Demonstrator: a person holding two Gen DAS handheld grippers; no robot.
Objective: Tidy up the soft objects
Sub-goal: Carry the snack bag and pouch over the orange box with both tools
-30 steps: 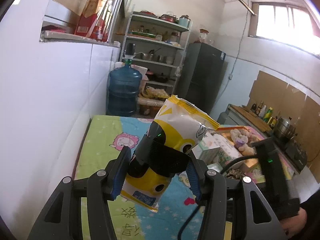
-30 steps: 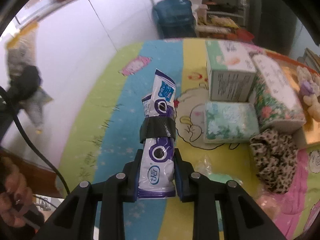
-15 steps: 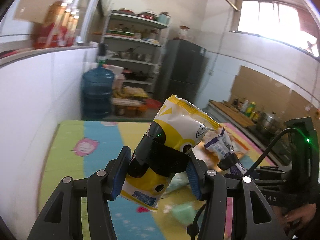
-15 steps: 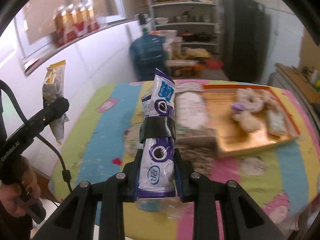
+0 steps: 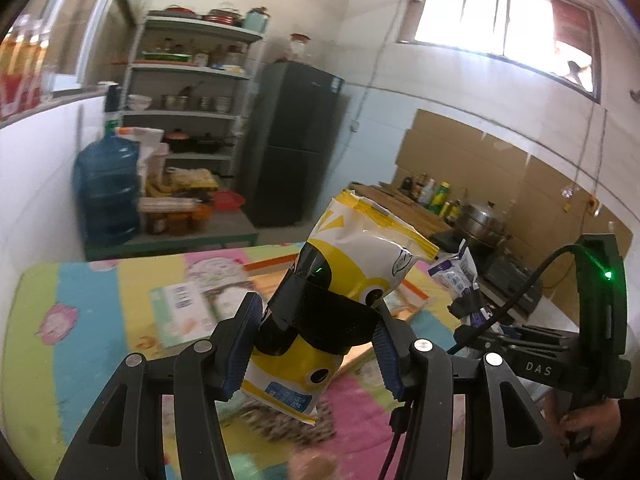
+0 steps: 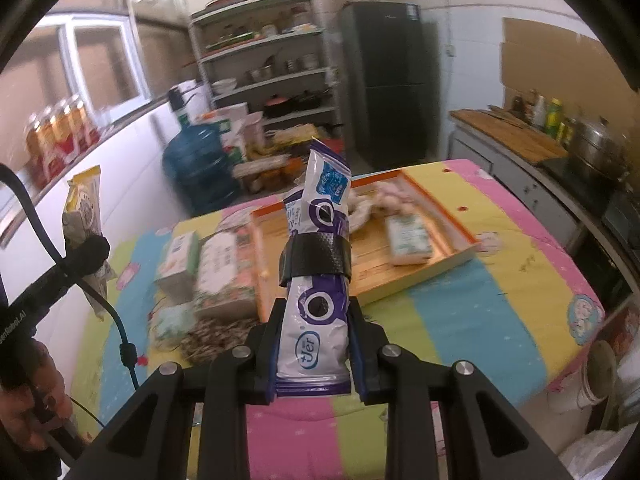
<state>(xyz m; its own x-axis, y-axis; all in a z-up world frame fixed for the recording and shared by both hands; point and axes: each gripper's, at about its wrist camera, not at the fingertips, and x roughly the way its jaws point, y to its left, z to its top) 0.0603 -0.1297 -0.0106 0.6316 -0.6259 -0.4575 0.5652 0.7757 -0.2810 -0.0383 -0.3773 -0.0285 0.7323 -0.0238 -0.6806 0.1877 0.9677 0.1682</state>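
Both packs are off the desk (image 6: pixel 460 312) and in the carrying step, and the likely goal, judged from the layout, is the wooden tray (image 6: pixel 448 264) at the far middle of the colourful striped cloth. The left tool (image 5: pixel 316 340) pinches a yellow-and-white soft pack (image 5: pixel 352 276) wrapped with a black band, its blue pads pressed into the sides so that the pack stands tilted up and away from the camera. The right tool (image 6: pixel 314 344) is pressed close on a slimmer purple-and-white pack (image 6: pixel 318 280), also banded in black, held upright above the near part of the desk. Each tool shows in the other's view: the purple pack to the right of the yellow one, the yellow pack far left beside the white wall. The next move calls for bringing each pack down over a bare part of the tray floor and spreading the fingers only once the pack rests there, since these soft packs could flop or roll. The tray already holds a pale plush toy (image 6: pixel 384 204) at its far end and a small green-and-white tissue pack (image 6: pixel 410 236) near its right wall; the floor to the left of that is bare. Left of the tray, on the cloth, stand floral tissue boxes (image 6: pixel 224 268), and nearer lies a leopard-print fabric piece (image 6: pixel 216 336), all outside any container.
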